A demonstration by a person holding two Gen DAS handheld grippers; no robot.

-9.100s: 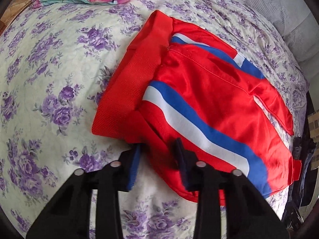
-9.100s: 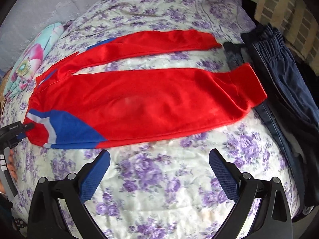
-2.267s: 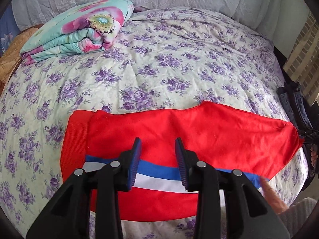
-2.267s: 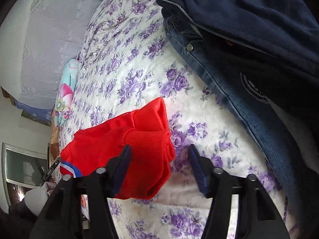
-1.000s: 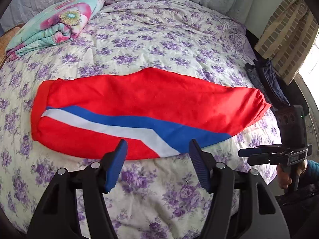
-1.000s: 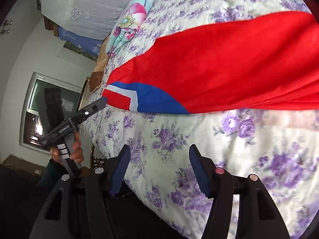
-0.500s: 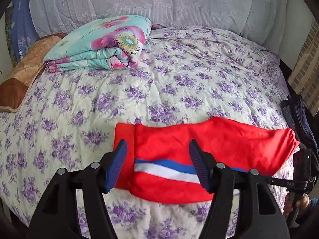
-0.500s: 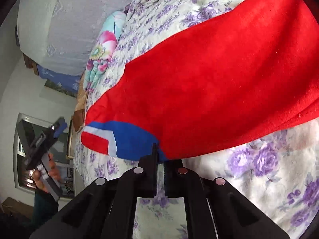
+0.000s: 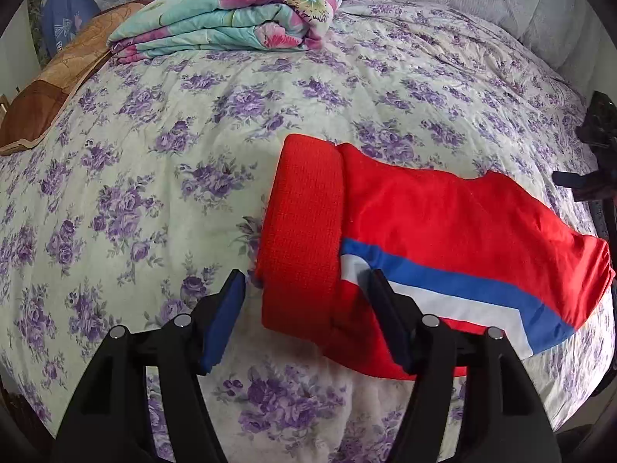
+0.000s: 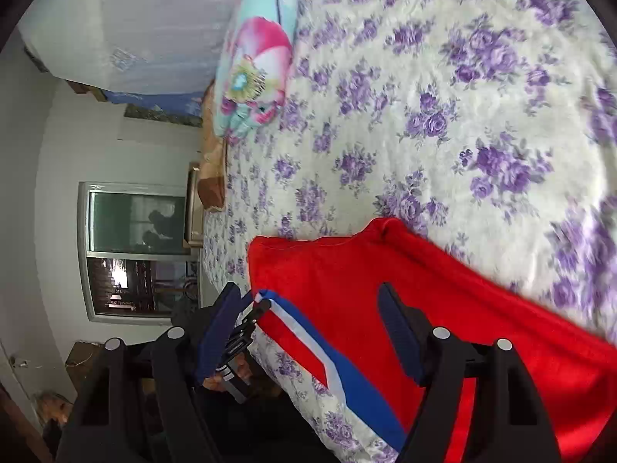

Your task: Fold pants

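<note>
The red pants [image 9: 443, 231] with a blue and white stripe lie folded into a short bundle on the floral bedspread [image 9: 193, 154], ribbed waistband on the left. My left gripper [image 9: 304, 324] is open, its jaws straddling the waistband's near corner, just above the cloth. My right gripper [image 10: 312, 335] is open over the folded pants [image 10: 424, 301] at the opposite end. The right gripper also shows at the right edge of the left wrist view [image 9: 594, 181], and the left gripper shows in the right wrist view [image 10: 239, 335].
A folded floral quilt [image 9: 231, 11] and a brown pillow [image 9: 50, 88] lie at the head of the bed. In the right wrist view the quilt [image 10: 254, 58] lies far, with a window [image 10: 135, 250] beyond the bed edge.
The pants are now folded shorter. The right gripper, shut half a second ago, has opened. The left gripper has moved in close to the waistband.
</note>
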